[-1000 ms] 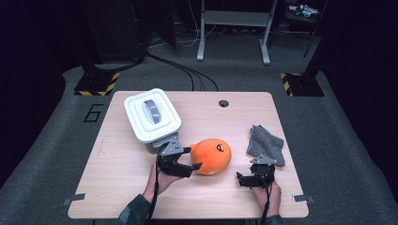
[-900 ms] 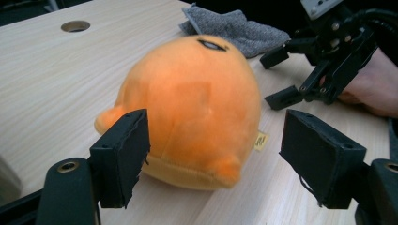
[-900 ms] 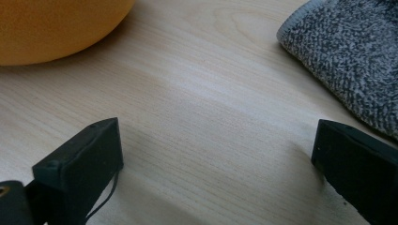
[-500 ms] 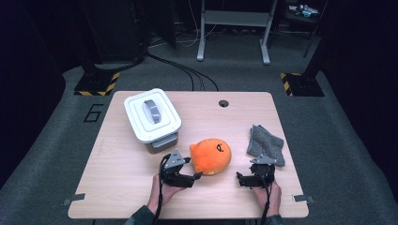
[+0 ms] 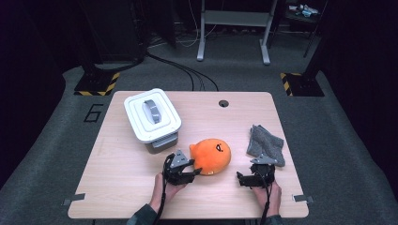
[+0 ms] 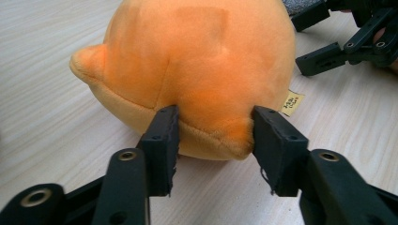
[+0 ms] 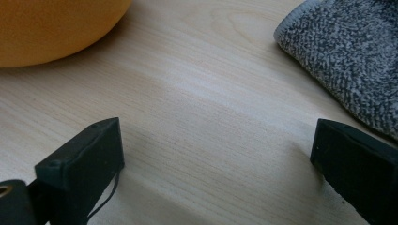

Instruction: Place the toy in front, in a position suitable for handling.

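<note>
An orange round plush toy (image 5: 212, 155) lies on the wooden table (image 5: 117, 187), a little front of centre. My left gripper (image 5: 196, 171) reaches it from the left. Its jaws have just been closing, and in the left gripper view both pads press into the plush toy's (image 6: 202, 61) lower seam, pinching a fold of it between the left gripper's (image 6: 213, 136) jaws. My right gripper (image 5: 246, 177) rests low near the front right of the table, and its jaws stand wide open over bare wood (image 7: 216, 154).
A grey knitted cloth (image 5: 265, 144) lies just beyond the right gripper, near the table's right edge. A white lidded box (image 5: 152, 117) with a grey handle stands at the back left. A small round hole (image 5: 223, 103) sits near the table's far edge.
The left gripper has come down a little toward the table's front, and its jaws have closed on the plush toy's near edge. The right gripper has stayed put.
</note>
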Demonstrator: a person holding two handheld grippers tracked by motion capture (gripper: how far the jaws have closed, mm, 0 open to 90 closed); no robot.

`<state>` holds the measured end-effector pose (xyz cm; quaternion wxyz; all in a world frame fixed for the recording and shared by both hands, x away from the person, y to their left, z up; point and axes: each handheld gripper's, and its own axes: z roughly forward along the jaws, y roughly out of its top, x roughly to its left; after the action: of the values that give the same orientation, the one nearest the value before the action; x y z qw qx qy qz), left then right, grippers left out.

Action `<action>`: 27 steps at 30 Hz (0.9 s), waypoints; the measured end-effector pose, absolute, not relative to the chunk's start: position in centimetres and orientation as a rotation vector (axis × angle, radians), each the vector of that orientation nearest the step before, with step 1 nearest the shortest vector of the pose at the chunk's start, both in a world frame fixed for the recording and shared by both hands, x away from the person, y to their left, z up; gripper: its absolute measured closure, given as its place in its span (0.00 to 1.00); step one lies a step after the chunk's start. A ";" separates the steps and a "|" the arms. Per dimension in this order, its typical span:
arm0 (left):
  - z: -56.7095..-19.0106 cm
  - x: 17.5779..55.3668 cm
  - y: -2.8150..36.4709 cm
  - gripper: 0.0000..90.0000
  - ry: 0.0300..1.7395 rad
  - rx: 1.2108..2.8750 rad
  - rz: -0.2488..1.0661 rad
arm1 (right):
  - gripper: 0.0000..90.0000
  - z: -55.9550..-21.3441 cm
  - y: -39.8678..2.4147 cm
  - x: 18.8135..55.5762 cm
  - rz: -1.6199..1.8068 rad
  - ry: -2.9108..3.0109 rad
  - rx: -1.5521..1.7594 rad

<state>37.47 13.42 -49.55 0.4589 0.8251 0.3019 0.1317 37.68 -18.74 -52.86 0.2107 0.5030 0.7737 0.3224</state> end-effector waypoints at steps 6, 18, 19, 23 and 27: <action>-49.4 38.5 13.5 0.64 0.711 2.048 0.305 | 0.02 -52.8 -18.8 37.7 0.893 2.161 1.390; -49.4 39.5 14.1 0.43 0.713 2.048 0.264 | 0.02 -52.8 -18.9 37.7 0.889 2.172 1.371; -49.4 39.5 14.1 0.40 0.713 2.048 0.264 | 0.02 -52.8 -18.9 37.7 0.890 2.171 1.370; -49.9 38.7 14.0 0.42 0.713 2.043 0.246 | 0.02 -52.8 -18.8 37.7 0.896 2.166 1.381; -50.2 38.7 14.1 0.55 0.722 2.045 0.266 | 0.02 -52.8 -18.9 37.7 0.892 2.169 1.378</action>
<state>38.73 14.08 -50.21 0.4604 0.8308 0.2935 0.1081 37.73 -18.86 -52.83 0.2091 0.4953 0.7798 0.3208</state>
